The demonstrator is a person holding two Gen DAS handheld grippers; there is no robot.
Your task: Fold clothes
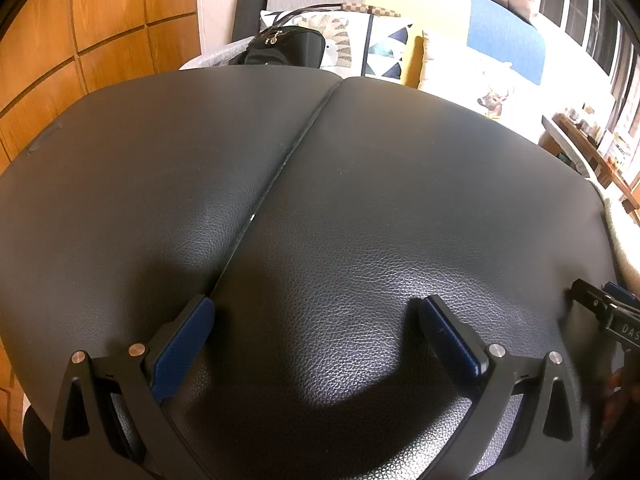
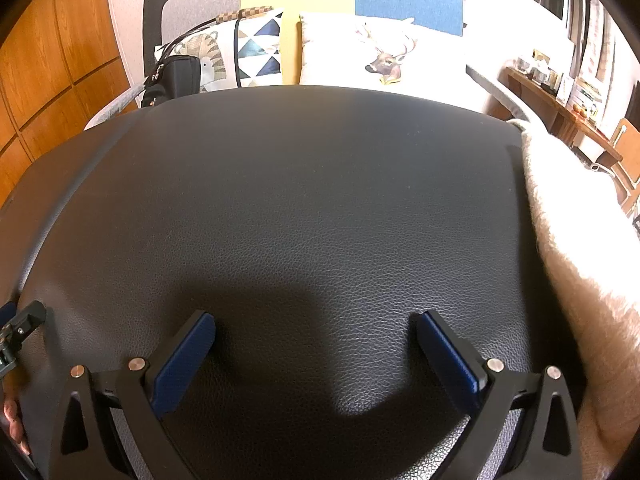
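A cream fuzzy garment (image 2: 576,248) lies bunched along the right edge of the black leather surface (image 2: 304,200); a sliver of it shows at the right edge of the left wrist view (image 1: 618,224). My right gripper (image 2: 316,324) is open and empty above the bare leather, left of the garment. My left gripper (image 1: 316,312) is open and empty over the leather (image 1: 360,184), near the seam between two cushions. The right gripper's tip shows at the right edge of the left wrist view (image 1: 600,308), and the left gripper's tip shows at the left edge of the right wrist view (image 2: 20,328).
A sofa behind the leather surface holds patterned pillows (image 2: 256,48), a deer pillow (image 2: 384,56) and a black bag (image 2: 172,80). A wooden wall (image 1: 80,40) stands at the left. A wooden shelf with small items (image 2: 560,88) is at the far right.
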